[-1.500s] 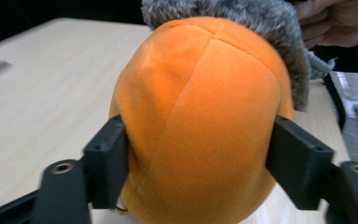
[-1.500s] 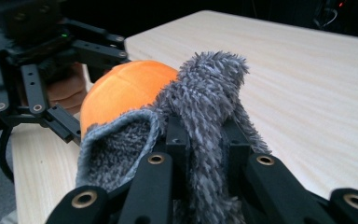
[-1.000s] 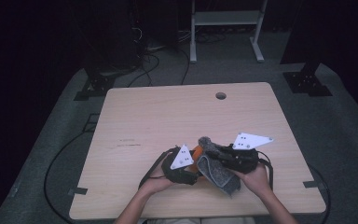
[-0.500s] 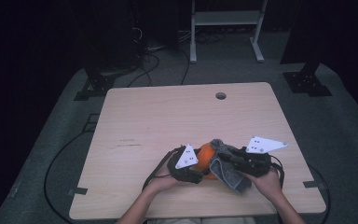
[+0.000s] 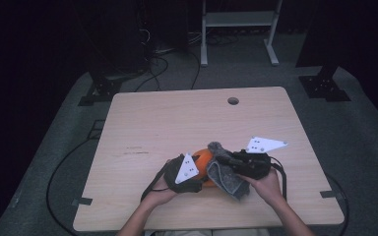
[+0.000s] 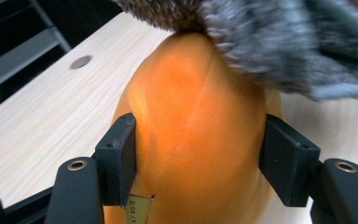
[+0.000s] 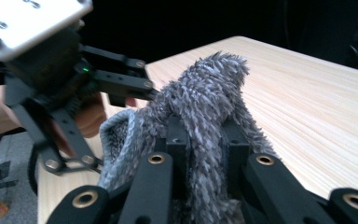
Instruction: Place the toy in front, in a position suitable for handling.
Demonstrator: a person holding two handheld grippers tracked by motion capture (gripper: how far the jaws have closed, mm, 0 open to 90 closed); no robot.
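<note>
1. Now both grippers sit a little farther right along the near edge of the table (image 5: 142, 123) than a second ago, and the grey fuzzy cloth (image 5: 226, 172) has shifted with them.
2. Left gripper (image 6: 198, 158): its jaws have just been closing around the orange object (image 6: 196, 126), and both pads now touch its sides.
3. Right gripper (image 7: 204, 140): clamped tight on a fold of the cloth, as before.
4. The cloth drapes over the top of the orange object, which rests on the table between the two hands.
5. The light wood tabletop has a round hole (image 5: 233, 101) near its far edge.
6. Beyond, the room is dark, with cables (image 5: 157, 61) on grey floor and a white frame (image 5: 238, 19).
</note>
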